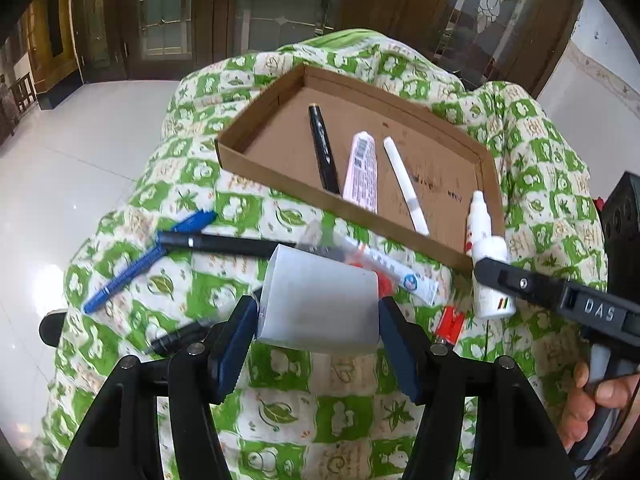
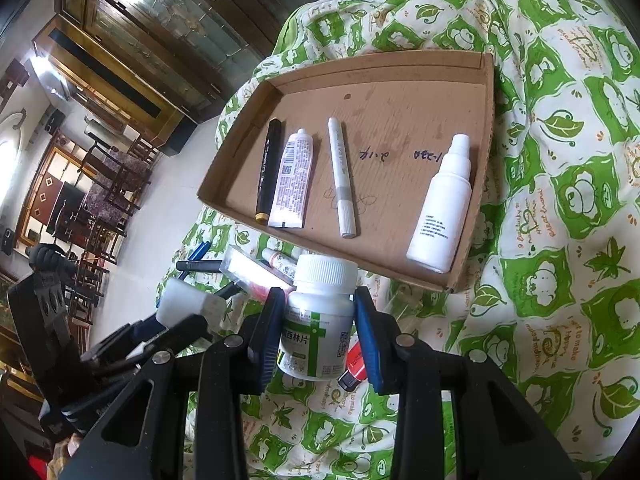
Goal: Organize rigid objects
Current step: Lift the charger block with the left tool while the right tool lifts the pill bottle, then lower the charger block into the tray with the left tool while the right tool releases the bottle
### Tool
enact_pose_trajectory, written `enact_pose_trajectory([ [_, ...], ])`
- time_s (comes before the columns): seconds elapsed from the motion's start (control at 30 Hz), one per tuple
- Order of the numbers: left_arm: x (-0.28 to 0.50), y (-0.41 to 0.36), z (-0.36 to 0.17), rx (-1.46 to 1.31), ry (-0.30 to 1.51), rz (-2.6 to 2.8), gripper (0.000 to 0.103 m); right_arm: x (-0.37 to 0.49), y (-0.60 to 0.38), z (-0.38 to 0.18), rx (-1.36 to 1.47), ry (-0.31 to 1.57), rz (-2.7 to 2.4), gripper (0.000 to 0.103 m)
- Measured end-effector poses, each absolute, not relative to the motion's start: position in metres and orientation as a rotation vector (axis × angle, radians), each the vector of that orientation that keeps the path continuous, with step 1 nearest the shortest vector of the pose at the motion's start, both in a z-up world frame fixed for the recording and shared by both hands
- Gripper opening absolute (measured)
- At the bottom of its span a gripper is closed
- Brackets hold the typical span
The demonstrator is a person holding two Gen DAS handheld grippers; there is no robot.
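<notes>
Tray [image 2: 472, 240] holds two pens [image 2: 269, 172], tube [image 2: 294, 180], spray bottle [image 2: 442, 204].

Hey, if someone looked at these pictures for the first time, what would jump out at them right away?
Probably the two loaded tongs: the left tongs clamp a pale white box, and the right tongs grip a white pill bottle with green label. Just beyond them, a shallow cardboard tray lies on a green-and-white patterned cloth, holding a black pen, a tube, a white marker and a spray bottle.
</notes>
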State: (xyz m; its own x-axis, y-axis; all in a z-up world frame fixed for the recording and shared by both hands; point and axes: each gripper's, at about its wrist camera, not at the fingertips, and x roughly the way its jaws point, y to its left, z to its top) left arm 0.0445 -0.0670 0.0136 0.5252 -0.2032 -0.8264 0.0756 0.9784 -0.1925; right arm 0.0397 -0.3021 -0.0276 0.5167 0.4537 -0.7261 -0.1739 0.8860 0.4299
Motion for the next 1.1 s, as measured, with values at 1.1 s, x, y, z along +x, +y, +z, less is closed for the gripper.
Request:
enact_pose_trajectory([
  [1.1, 0.138, -0.075, 0.046, -0.071, 0.971, -0.169, 0.065, 0.057, -0.325, -0.013, 0.376, 0.911, 0.348, 0.034],
])
